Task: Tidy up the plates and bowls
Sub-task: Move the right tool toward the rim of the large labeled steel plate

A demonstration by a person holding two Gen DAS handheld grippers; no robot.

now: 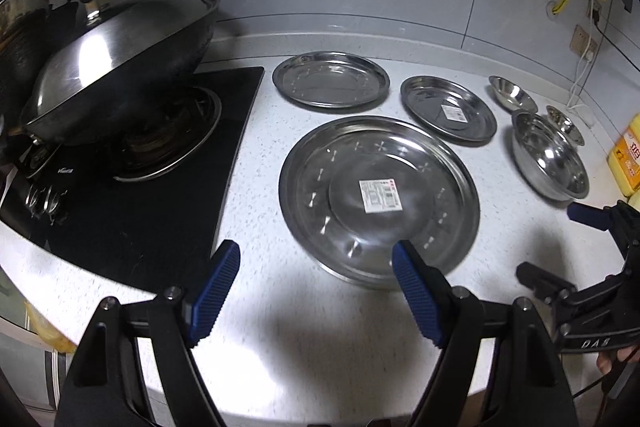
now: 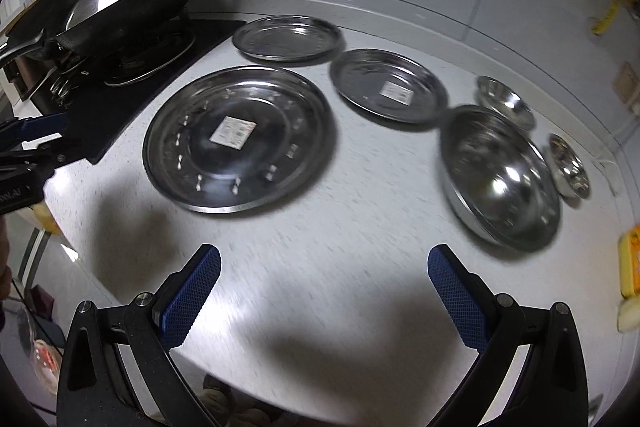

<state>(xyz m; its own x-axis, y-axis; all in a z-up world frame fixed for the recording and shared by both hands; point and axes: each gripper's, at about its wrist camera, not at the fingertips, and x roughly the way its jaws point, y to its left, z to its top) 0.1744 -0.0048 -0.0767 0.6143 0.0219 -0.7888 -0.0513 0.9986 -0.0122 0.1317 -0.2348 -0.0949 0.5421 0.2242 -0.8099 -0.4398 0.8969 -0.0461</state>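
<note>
Approach seems the step in hand: left gripper (image 1: 316,265) and right gripper (image 2: 324,267) both gape, empty. Beside the stove (image 1: 132,195) lies the largest plate (image 1: 380,199); stacking calls for pinching a smaller plate's (image 1: 448,109) rim.

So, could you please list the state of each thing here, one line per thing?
left gripper: open, empty
right gripper: open, empty
large plate: flat on counter, label inside
labelled smaller plate: flat, empty
unlabelled plate: flat, empty
large bowl: upright, empty
two small bowls: upright, separate
wok: on stove, lid on
</note>
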